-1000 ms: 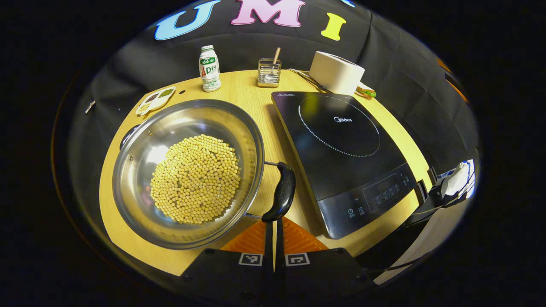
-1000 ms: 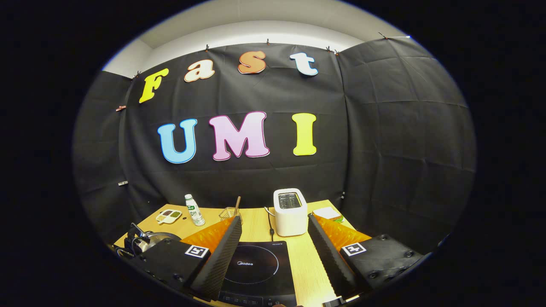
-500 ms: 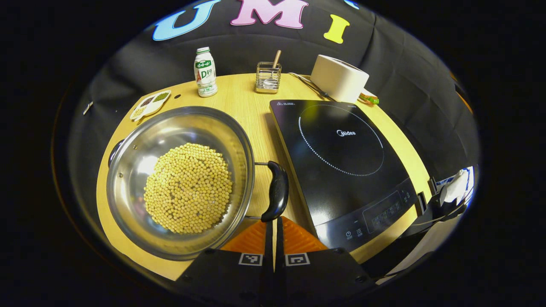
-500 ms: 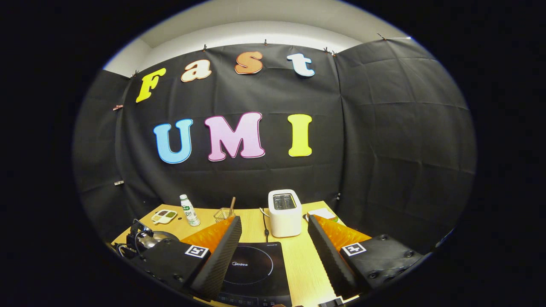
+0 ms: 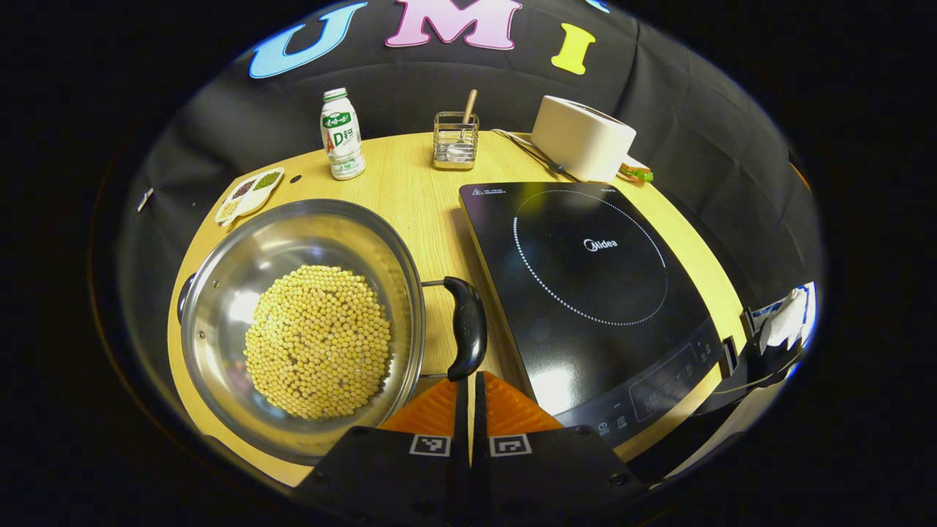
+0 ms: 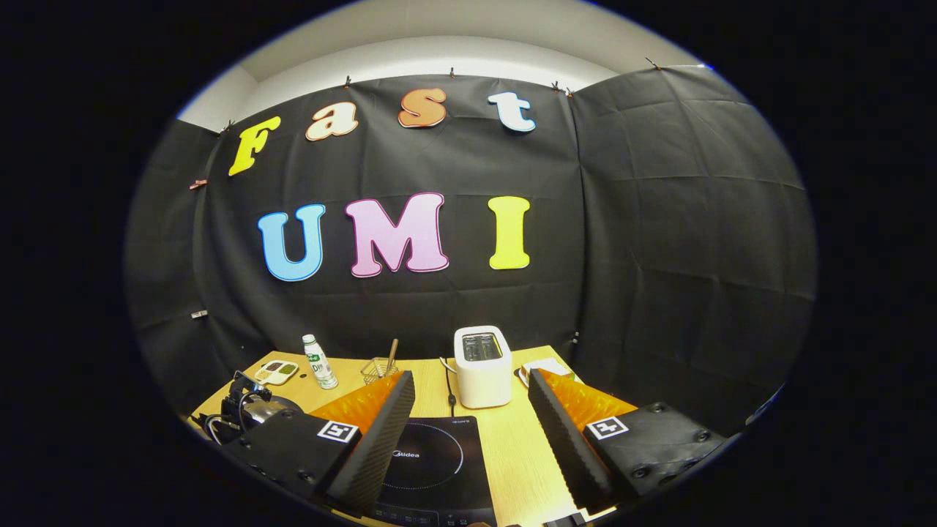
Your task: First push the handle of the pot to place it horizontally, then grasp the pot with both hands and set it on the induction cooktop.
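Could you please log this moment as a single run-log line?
left gripper: shut, tips at pot handle | right gripper: open above induction cooktop | pot: on table

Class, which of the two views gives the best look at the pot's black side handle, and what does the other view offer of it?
The left gripper view: the handle appears whole and close, just beyond the left gripper, beside the pot of beans. In the right gripper view the handle cannot be made out; the right gripper's own finger and other gear cover that corner.
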A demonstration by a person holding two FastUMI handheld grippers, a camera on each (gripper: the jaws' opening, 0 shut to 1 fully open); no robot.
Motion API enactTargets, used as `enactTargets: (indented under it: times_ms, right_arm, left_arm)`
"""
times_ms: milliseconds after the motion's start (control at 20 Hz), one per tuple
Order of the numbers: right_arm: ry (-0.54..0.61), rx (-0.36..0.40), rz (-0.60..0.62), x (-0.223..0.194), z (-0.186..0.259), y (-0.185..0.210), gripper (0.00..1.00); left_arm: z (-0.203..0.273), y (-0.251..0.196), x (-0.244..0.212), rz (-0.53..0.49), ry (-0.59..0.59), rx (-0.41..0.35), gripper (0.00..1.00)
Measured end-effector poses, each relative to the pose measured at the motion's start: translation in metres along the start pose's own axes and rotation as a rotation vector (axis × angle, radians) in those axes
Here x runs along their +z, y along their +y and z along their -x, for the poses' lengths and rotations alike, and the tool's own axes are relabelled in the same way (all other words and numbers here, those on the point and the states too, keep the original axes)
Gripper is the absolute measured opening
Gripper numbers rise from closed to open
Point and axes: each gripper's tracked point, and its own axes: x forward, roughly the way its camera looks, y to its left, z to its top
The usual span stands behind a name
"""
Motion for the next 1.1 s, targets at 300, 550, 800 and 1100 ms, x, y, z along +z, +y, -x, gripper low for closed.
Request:
enactTargets:
  times_ms: [300,550,800,1100]
  right_arm:
    - [0.005,0.002,-0.004,-0.002,-0.001,-0.006,0.97]
    - [0.028,0.037,-0.019,-0.007,-0.013,-0.013,0.97]
    - [0.068,0.122,-0.028,-0.017,-0.029,-0.017,0.97]
    - [0.117,0.204,-0.045,-0.034,-0.043,-0.026,0.97]
  left_arm:
    - [-0.012,0.004,0.013,-0.014,-0.007,0.028,0.04]
    - [-0.018,0.007,0.022,0.042,-0.024,0.059,0.05]
    - [-0.027,0.009,0.032,0.162,-0.046,0.097,0.05]
    - [-0.035,0.010,0.042,0.215,-0.070,0.155,0.05]
